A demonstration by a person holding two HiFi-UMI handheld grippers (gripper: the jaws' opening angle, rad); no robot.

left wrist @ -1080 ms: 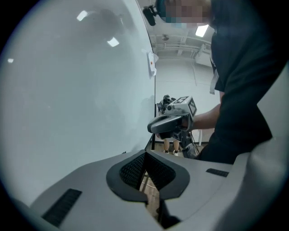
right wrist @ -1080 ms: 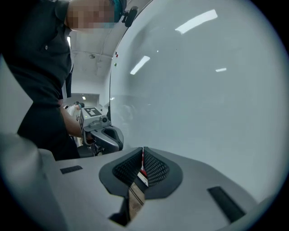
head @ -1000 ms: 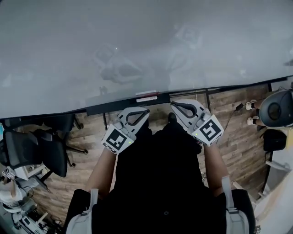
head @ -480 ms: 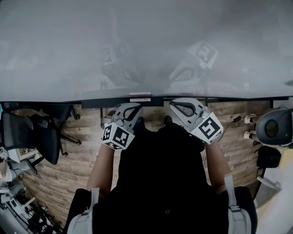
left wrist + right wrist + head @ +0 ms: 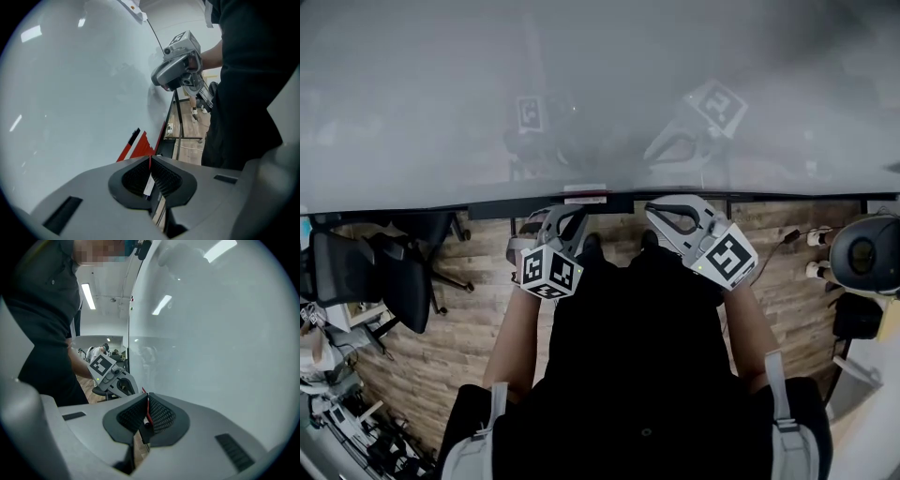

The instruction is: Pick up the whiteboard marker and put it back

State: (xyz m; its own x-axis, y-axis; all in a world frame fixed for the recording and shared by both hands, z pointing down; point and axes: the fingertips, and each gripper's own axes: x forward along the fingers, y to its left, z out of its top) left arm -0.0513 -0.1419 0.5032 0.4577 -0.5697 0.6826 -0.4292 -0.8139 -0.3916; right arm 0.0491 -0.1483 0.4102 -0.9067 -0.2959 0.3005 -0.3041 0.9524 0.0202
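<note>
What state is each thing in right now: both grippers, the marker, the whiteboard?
Left gripper: jaws shut, nothing gripped.
Right gripper: jaws shut, nothing gripped.
Whiteboard marker: lying on the tray at the board's lower edge, not held.
Whiteboard: upright, no writing visible.

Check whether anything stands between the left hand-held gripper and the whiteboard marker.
Nothing visible does. The red whiteboard marker lies on the ledge at the whiteboard's lower edge, just ahead of the left hand-held gripper, with only air between them. The jaws are shut, though, so they would have to open before a grasp.
</note>
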